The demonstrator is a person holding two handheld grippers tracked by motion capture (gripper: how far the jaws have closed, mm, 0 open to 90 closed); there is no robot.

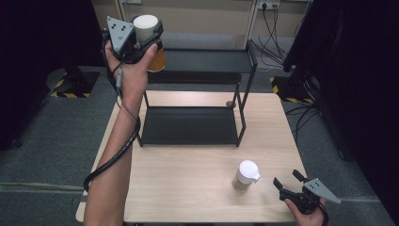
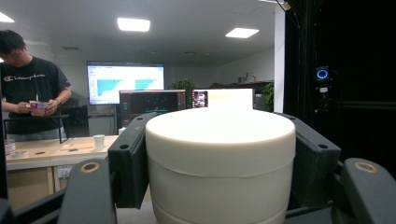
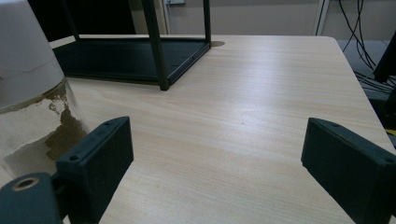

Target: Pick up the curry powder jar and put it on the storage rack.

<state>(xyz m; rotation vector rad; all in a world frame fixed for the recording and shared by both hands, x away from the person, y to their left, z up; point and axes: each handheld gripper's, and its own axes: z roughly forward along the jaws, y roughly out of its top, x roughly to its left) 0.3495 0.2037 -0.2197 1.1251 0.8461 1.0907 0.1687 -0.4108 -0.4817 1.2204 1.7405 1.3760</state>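
Note:
My left gripper (image 1: pixel 143 40) is raised high at the far left, level with the top shelf of the black rack (image 1: pixel 197 60). It is shut on the white lid of a jar (image 1: pixel 147 29) whose amber body (image 1: pixel 157 61) hangs below the hand. Seen from the left gripper view, the white lid (image 2: pixel 219 158) sits between both jaws, which press on its sides. A second jar with a white lid (image 1: pixel 246 175) stands on the table near the front right. My right gripper (image 1: pixel 288 180) is open just right of it, with nothing between its jaws. That jar (image 3: pixel 32 102) shows at the left edge of the right gripper view.
The two-level black rack has a lower tray (image 1: pixel 188 125) resting on the light wooden table (image 1: pixel 188 183). Cables (image 1: pixel 275 28) trail on the floor behind. In the left gripper view a person (image 2: pixel 28 93) stands far off by a desk with monitors (image 2: pixel 149 100).

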